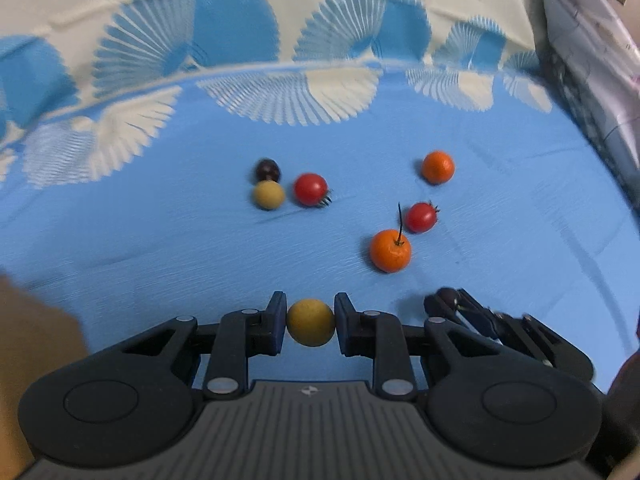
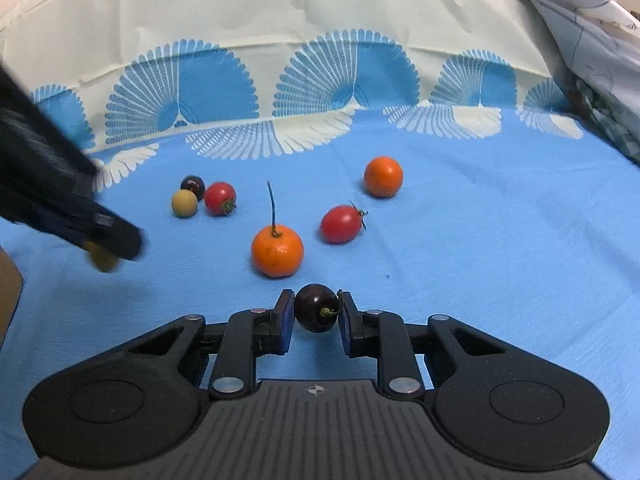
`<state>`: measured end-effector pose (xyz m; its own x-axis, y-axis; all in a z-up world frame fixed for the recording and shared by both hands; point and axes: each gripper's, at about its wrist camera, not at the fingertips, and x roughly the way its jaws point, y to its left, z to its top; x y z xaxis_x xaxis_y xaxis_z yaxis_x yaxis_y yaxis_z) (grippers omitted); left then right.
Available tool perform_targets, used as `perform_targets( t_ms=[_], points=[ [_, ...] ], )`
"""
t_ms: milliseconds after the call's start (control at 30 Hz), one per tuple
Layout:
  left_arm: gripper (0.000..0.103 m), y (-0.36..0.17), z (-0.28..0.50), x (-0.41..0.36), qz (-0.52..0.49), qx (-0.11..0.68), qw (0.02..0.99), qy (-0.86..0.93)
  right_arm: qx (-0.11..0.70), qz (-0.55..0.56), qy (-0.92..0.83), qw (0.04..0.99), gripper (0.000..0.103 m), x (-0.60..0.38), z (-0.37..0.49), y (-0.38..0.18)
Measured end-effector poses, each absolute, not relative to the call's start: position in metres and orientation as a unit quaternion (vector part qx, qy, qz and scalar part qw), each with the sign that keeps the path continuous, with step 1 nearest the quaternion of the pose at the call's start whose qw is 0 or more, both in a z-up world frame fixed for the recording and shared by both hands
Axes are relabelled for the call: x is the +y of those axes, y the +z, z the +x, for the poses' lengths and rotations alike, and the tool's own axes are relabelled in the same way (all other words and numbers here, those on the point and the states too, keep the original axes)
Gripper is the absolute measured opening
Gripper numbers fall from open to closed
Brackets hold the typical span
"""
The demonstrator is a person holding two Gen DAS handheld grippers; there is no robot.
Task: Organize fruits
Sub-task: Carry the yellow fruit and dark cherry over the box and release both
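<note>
My left gripper [image 1: 310, 322] is shut on a yellow round fruit [image 1: 310, 323], lifted above the blue cloth [image 1: 160, 248]. My right gripper [image 2: 316, 313] is shut on a dark cherry [image 2: 316, 308] with a short green stem. On the cloth lie an orange with a long stem [image 2: 277, 250], a second orange [image 2: 383, 176], an oval red tomato [image 2: 341, 224], a round red tomato [image 2: 220, 198], another yellow fruit [image 2: 184, 203] and a dark cherry [image 2: 193, 186]. In the right wrist view the left gripper [image 2: 108, 240] shows blurred at the left with its yellow fruit [image 2: 103, 261].
The cloth rises at the back into a cream band with blue fan patterns [image 2: 320, 80]. A crumpled pale sheet [image 2: 592, 40] lies at the far right. A brown edge [image 1: 36, 360] shows at the lower left. In the left wrist view the right gripper [image 1: 472, 312] sits at the lower right.
</note>
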<state>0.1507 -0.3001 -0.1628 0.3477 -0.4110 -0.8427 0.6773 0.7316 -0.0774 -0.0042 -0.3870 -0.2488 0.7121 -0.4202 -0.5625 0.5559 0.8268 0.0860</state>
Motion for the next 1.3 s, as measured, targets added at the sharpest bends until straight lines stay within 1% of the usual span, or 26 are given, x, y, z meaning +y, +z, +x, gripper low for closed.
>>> perform_targets(
  t_ms=[133, 267, 433, 567, 767, 967, 1133, 1300],
  points=[
    [0.028, -0.122, 0.128, -0.262, 0.121, 0.447, 0.822, -0.331, 0.246, 0.114, -0.280, 0.921, 0.024, -0.374, -0.018, -0.225],
    [0.028, -0.085, 0.099, -0.219, 0.117, 0.423, 0.839, -0.322, 0.221, 0.105, -0.266, 0.932, 0.024, -0.342, -0.042, -0.187],
    [0.028, -0.048, 0.067, -0.162, 0.099, 0.409, 0.853, -0.308, 0.213, 0.111, -0.203, 0.949, 0.024, -0.280, -0.083, -0.141],
    [0.028, -0.027, 0.041, -0.112, 0.085, 0.397, 0.868, -0.287, 0.218, 0.109, -0.138, 0.960, 0.024, -0.227, -0.104, -0.114],
    [0.028, -0.010, 0.008, -0.034, 0.064, 0.387, 0.884, -0.253, 0.219, 0.090, -0.055, 0.970, 0.024, -0.155, -0.118, -0.082],
    [0.028, -0.006, -0.020, 0.039, 0.045, 0.380, 0.899, -0.210, 0.226, 0.060, -0.001, 0.972, 0.024, -0.097, -0.127, -0.064],
    [0.028, -0.010, -0.037, 0.080, 0.029, 0.378, 0.909, -0.176, 0.221, 0.025, 0.020, 0.975, 0.024, -0.068, -0.132, -0.055],
    [0.028, -0.011, -0.045, 0.100, 0.022, 0.376, 0.913, -0.154, 0.223, 0.008, 0.027, 0.974, 0.024, -0.050, -0.137, -0.052]
  ],
)
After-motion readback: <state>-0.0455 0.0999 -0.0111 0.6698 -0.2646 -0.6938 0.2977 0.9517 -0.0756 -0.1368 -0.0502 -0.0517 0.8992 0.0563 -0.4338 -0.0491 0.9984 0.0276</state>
